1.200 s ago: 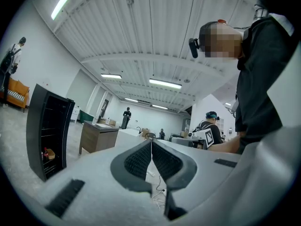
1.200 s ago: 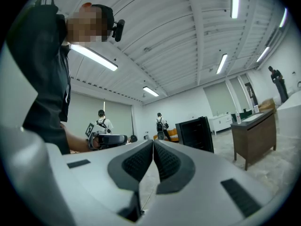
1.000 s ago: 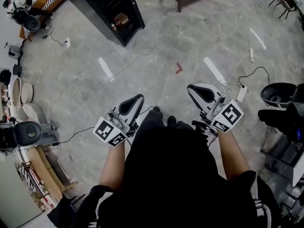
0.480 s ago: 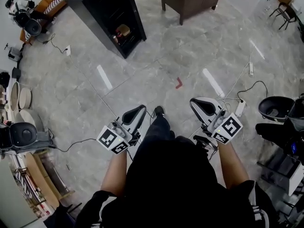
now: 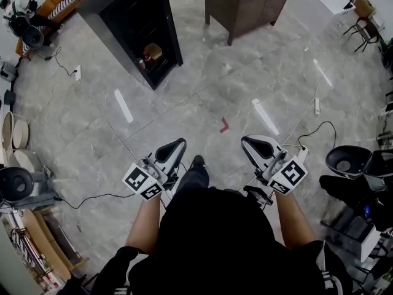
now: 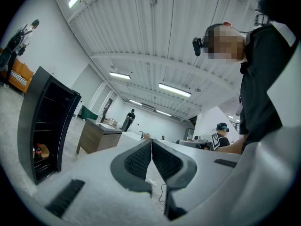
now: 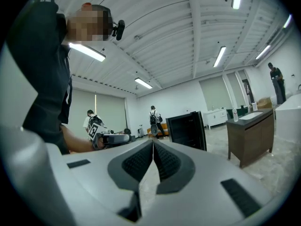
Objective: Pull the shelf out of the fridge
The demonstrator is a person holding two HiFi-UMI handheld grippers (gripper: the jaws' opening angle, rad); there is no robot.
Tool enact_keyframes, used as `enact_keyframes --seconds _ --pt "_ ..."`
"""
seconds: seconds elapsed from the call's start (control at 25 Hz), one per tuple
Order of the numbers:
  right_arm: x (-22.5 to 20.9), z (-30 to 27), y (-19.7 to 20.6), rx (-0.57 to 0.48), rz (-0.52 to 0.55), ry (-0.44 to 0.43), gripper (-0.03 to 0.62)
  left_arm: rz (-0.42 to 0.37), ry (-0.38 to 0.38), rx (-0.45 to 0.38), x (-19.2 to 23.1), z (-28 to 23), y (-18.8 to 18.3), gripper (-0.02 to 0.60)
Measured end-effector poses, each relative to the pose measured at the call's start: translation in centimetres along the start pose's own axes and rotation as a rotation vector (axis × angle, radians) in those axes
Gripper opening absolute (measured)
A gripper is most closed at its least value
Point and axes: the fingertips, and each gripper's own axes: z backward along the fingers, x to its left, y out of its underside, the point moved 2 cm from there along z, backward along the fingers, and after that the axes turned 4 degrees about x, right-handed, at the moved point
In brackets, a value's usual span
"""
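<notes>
Black all over, the one fridge (image 5: 126, 17) stands on the grey stone floor (image 5: 202, 85). Through its front, several thin dark shelves (image 6: 48, 123) show, lying level one above another. I cannot tell their exact number. All of them sit fully within the fridge. On a low one rest one brownish container (image 5: 152, 50) and one small red-topped bottle (image 5: 142, 61).

One brown wooden cabinet (image 5: 245, 5) stands near the fridge, to its right in the head view. One small red mark (image 5: 224, 125) lies on the floor between the fridge and the person (image 5: 215, 238) in black.

Two grippers are in play, both held well apart from the fridge with bare floor between, and both point roughly toward its side of the room. The left gripper (image 5: 177, 144) is the nearer to the fridge, and the right gripper (image 5: 247, 141) is farther off. Each carries one marker block: the left cube (image 5: 142, 182) and the right cube (image 5: 288, 176).

In the left gripper view the two ribbed pads (image 6: 141, 160) meet at their tips, pressed together with nothing between them. In the right gripper view the pads (image 7: 138, 163) likewise meet, and that gripper is empty too.
</notes>
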Motion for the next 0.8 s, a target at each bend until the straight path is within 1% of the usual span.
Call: enact_keyframes --seconds 0.16,0.36,0.56,0.8 --pt "-2.8 -2.7 -1.7 0.005 0.018 0.012 0.026 -0.004 0.02 -0.01 3.2 -2.1 -1.5 0.023" --pt "-4.8 -6.5 -3.7 -0.001 0.038 0.015 0.026 0.014 0.025 -0.021 7.0 -2.8 -2.7 0.023" --pt "-6.0 -8.7 -4.3 0.01 0.039 0.005 0.026 0.042 -0.002 -0.05 9.4 -2.8 -3.3 0.023" --pt "-8.7 -10.8 -4.7 0.017 0.022 0.01 0.026 0.063 -0.033 -0.062 11.8 -3.0 -3.7 0.023"
